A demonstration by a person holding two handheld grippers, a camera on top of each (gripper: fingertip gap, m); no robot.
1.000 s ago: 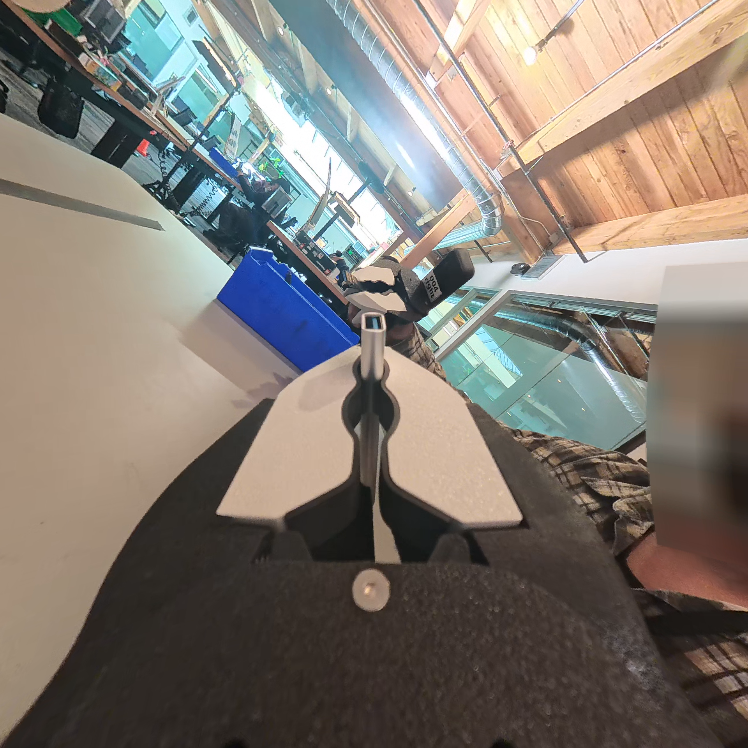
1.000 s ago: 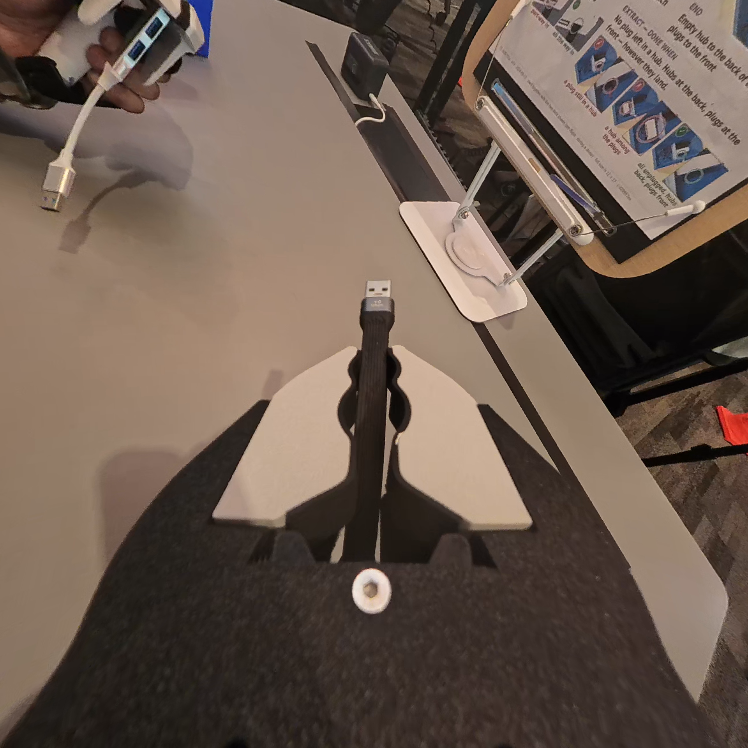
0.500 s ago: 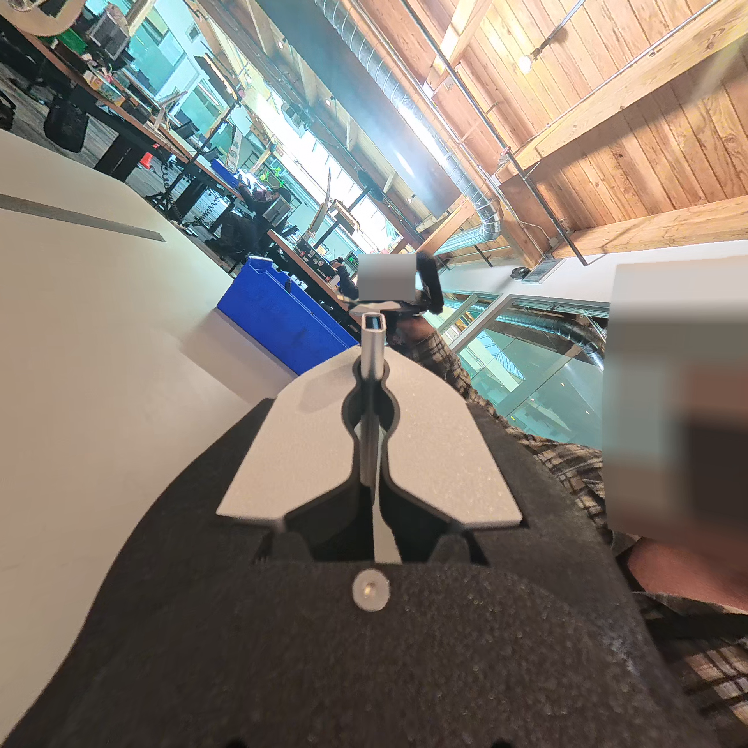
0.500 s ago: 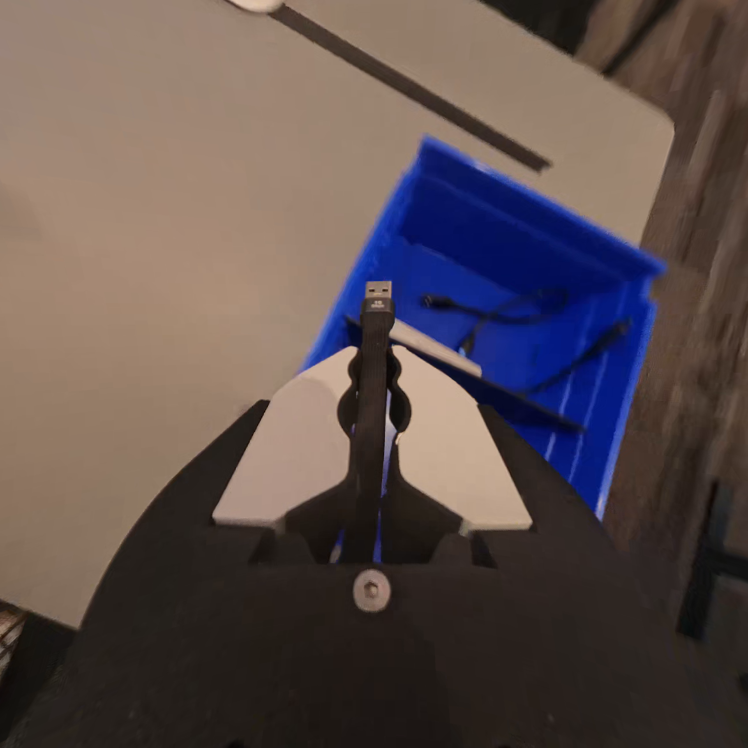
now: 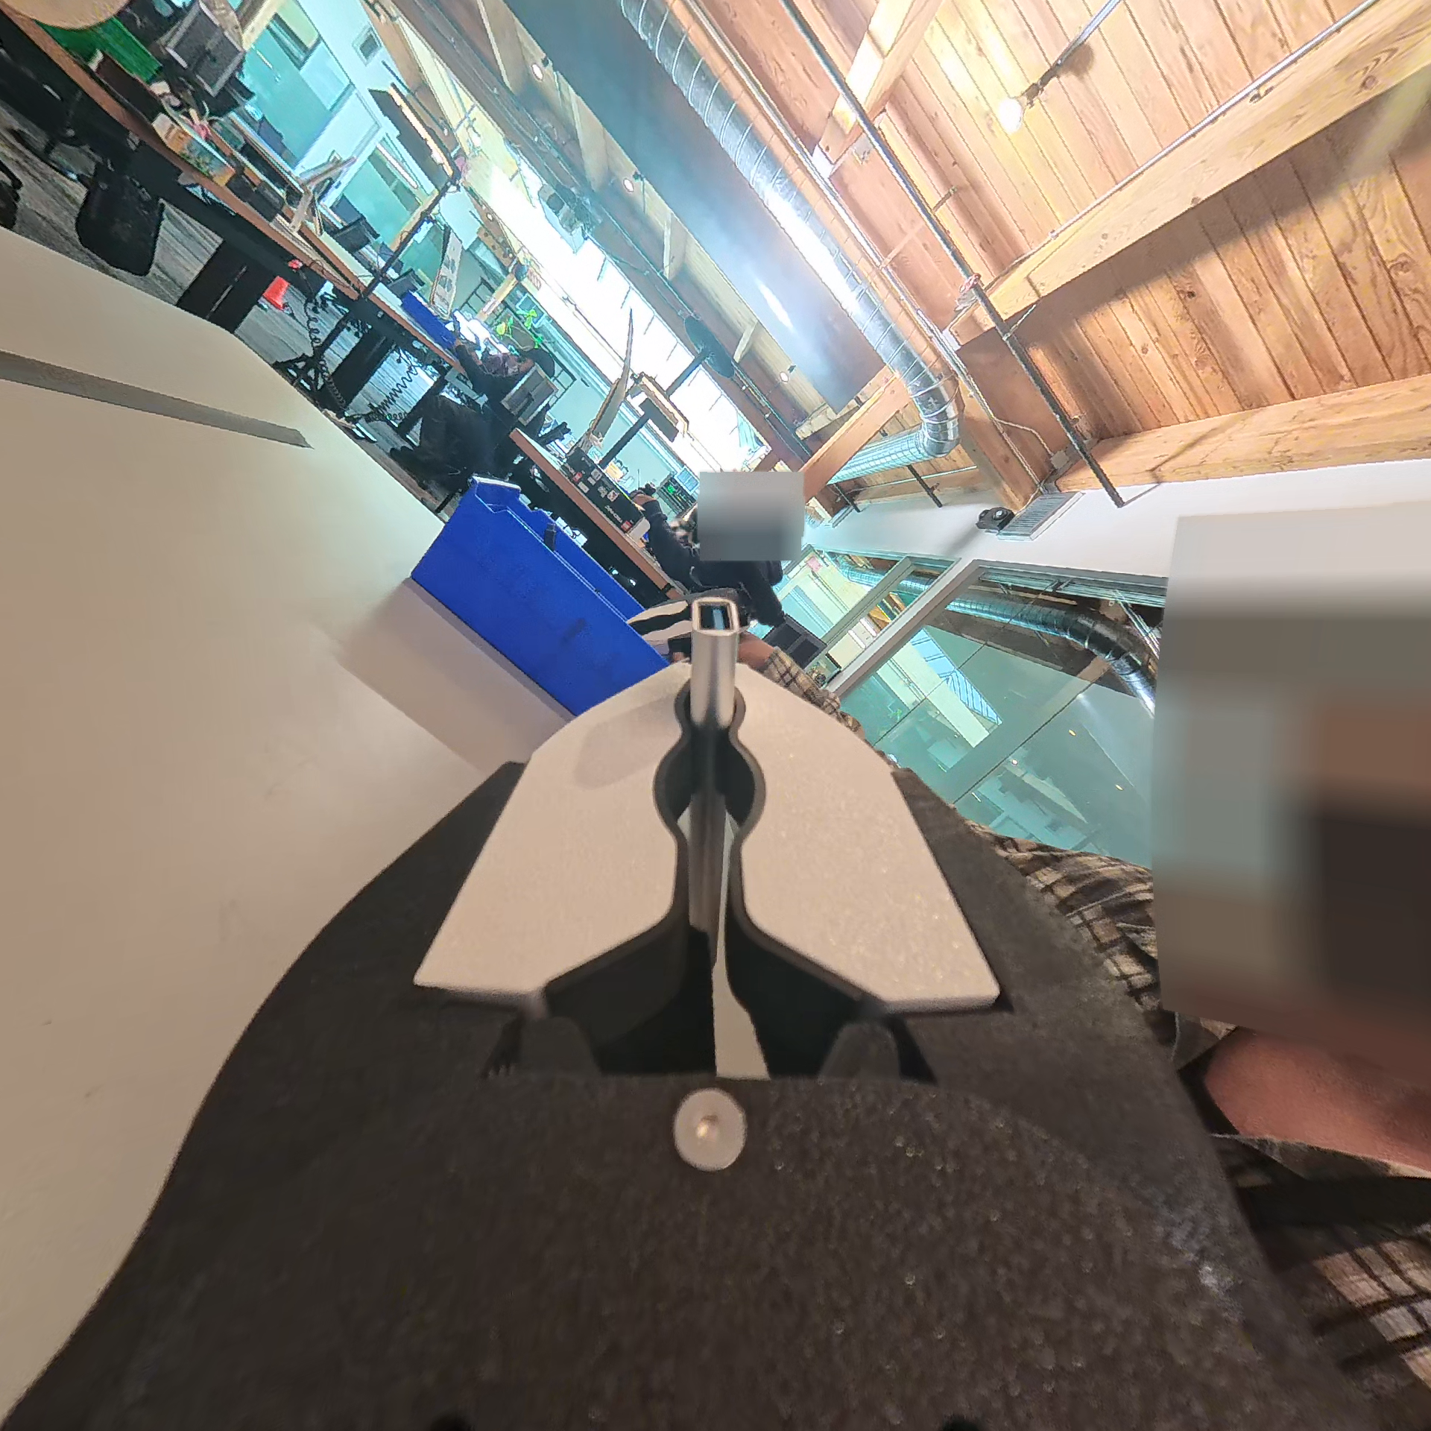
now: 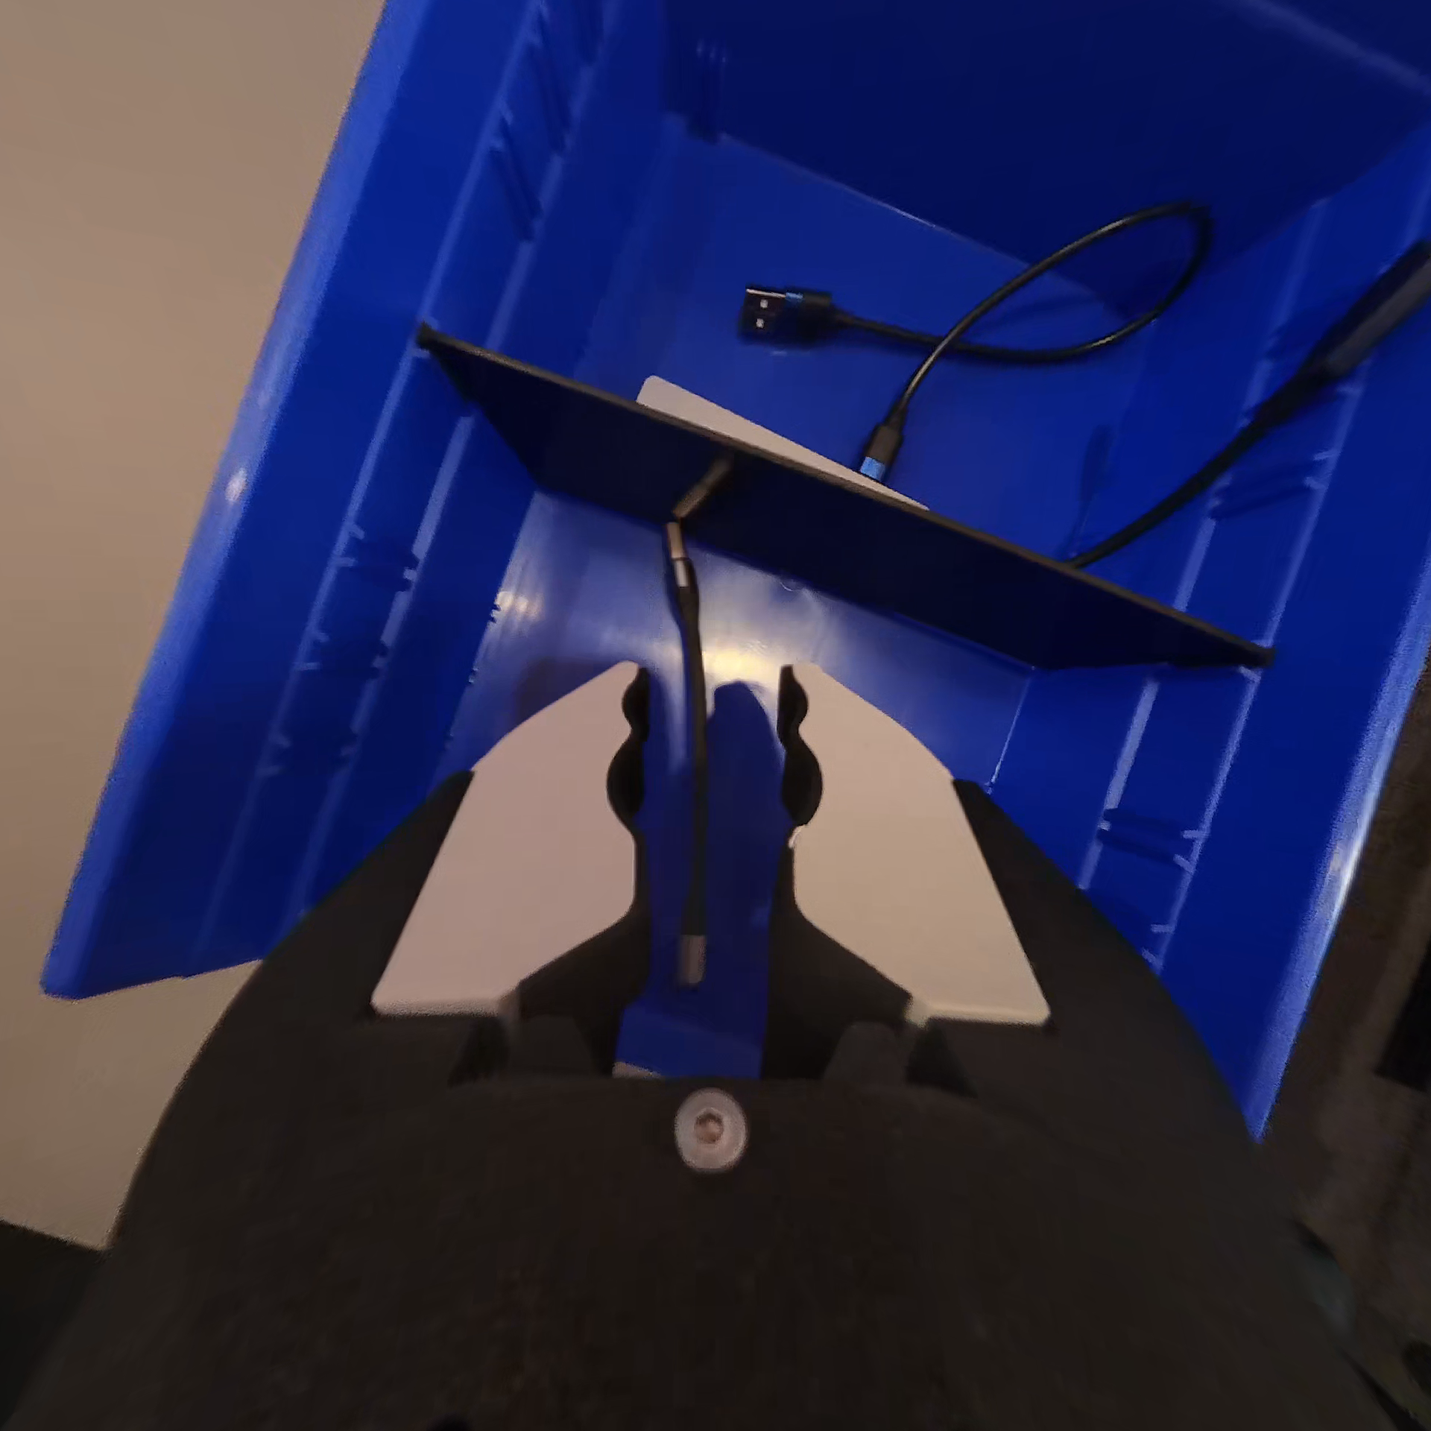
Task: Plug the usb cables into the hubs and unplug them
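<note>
In the left wrist view my left gripper (image 5: 711,697) is shut on a slim silver USB hub (image 5: 711,666). The hub points forward, held above the white table (image 5: 193,619). In the right wrist view my right gripper (image 6: 711,681) is open over the blue bin (image 6: 310,542). A short black USB cable (image 6: 693,736) is loose between the spread fingers, in the bin's near compartment. Its plug end is by the black divider (image 6: 929,557). I cannot tell if the cable rests on the bin floor.
The bin's far compartment holds a black cable with a USB plug (image 6: 782,313), a pale flat hub (image 6: 689,399) and a dark cable at the right wall (image 6: 1378,325). The bin also shows in the left wrist view (image 5: 534,612). A plaid sleeve (image 5: 1084,890) is at the right. Some 50 centimeters of space lies between my two pairs of fingers.
My right gripper has swung from the table to above the blue bin and opened, letting go of the black cable. My left gripper still holds the hub in much the same place.
</note>
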